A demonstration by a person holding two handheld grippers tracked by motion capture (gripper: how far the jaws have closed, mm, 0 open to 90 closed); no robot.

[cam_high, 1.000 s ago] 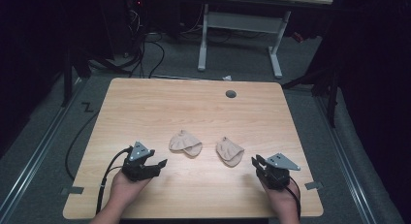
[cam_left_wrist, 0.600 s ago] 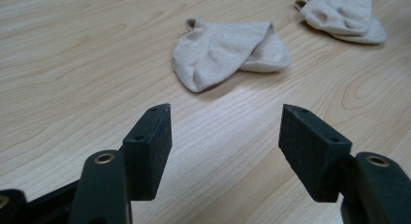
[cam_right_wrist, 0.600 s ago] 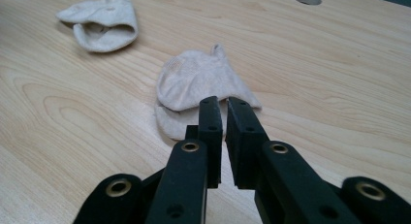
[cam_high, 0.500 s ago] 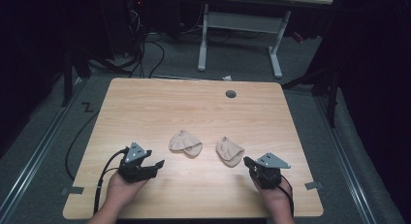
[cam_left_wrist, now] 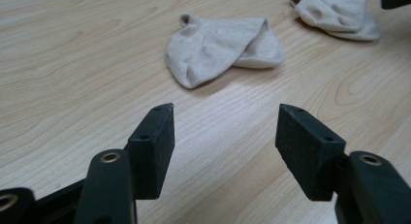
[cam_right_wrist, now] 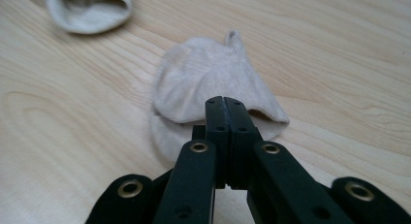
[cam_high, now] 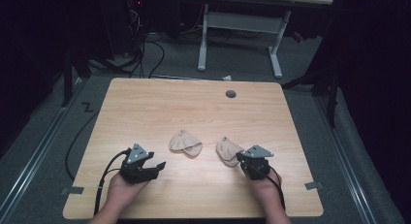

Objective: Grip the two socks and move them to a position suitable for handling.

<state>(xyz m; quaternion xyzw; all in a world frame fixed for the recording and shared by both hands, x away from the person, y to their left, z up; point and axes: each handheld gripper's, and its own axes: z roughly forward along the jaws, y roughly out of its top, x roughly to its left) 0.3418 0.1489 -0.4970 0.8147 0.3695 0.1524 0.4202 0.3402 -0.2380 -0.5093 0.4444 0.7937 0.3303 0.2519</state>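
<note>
Table: we see a light wooden table (cam_high: 194, 107) with a small dark round grommet (cam_high: 230, 94) near its far edge.

Left sock: a beige sock (cam_high: 185, 143) lies folded near the middle of the table, a little left of centre. In the left gripper view we see it (cam_left_wrist: 220, 48) ahead of the jaws, apart from them.

Right sock: a second beige sock (cam_high: 228, 150) lies just right of the first, the two near each other but not touching. In the right gripper view it (cam_right_wrist: 208, 83) lies straight ahead, its near edge at the jaw tips.

Left gripper: our left gripper (cam_high: 156, 167) sits at the near left of the table, held in the left hand (cam_high: 125, 186). Its jaws stand wide apart with bare wood between them (cam_left_wrist: 225, 132), holding nothing.

Right gripper: our right gripper (cam_high: 241, 158) sits at the near right, held in the right hand (cam_high: 264, 185), its tips at the near edge of the right sock. The jaws are pressed together (cam_right_wrist: 226, 105); we cannot tell whether any cloth is caught between them.

Floor: grey carpet with dark cables (cam_high: 155, 44) beyond the far edge.
</note>
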